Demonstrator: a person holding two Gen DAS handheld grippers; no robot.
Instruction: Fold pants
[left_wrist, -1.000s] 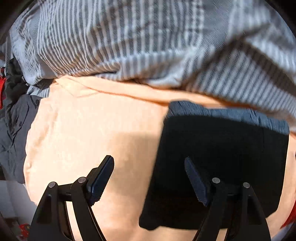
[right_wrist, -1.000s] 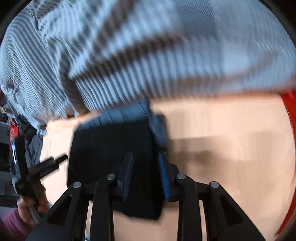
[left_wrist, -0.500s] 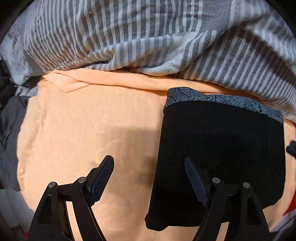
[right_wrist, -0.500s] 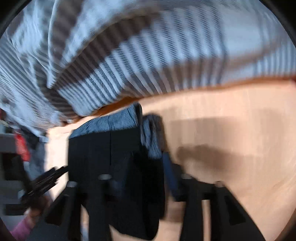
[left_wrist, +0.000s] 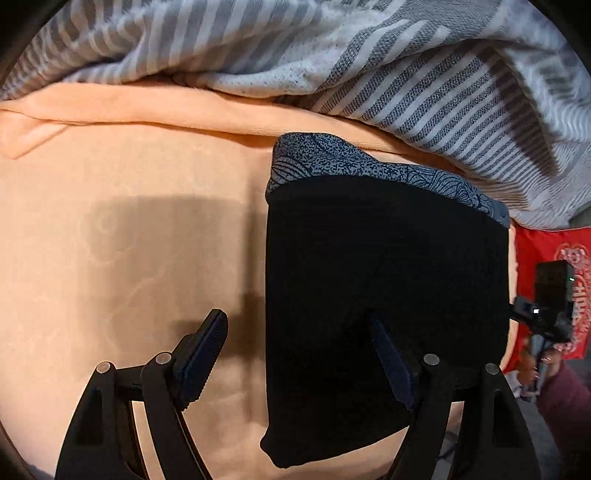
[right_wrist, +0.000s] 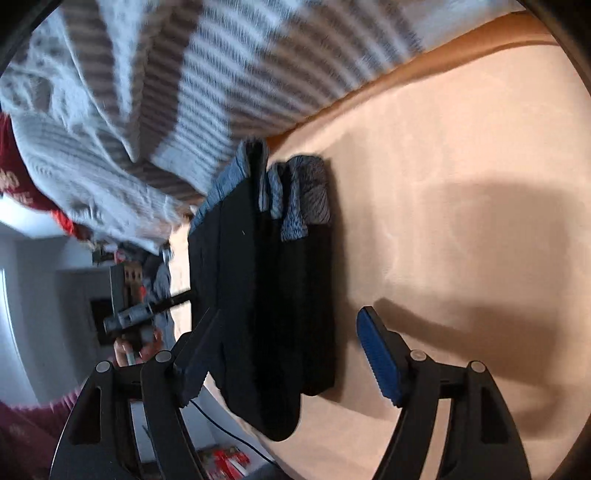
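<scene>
The black pants (left_wrist: 384, 280) lie folded in a compact stack on the peach sheet (left_wrist: 129, 229), with a blue-grey patterned waistband (left_wrist: 354, 162) at the far end. My left gripper (left_wrist: 295, 354) is open just above the stack's near left edge, one finger over the sheet and one over the pants. In the right wrist view the folded pants (right_wrist: 273, 295) show several layers edge-on. My right gripper (right_wrist: 288, 343) is open and empty, hovering over the stack's near end. The left gripper (right_wrist: 147, 314) shows at the left there.
A grey-and-white striped blanket (left_wrist: 369, 55) is bunched along the far side of the bed, also in the right wrist view (right_wrist: 184, 74). A red cloth (left_wrist: 554, 258) lies at the right edge. The right gripper's handle (left_wrist: 546, 306) shows beside it.
My right gripper has opened and let go of the pants, and its view has tilted. My left gripper stayed open and moved closer over the stack.
</scene>
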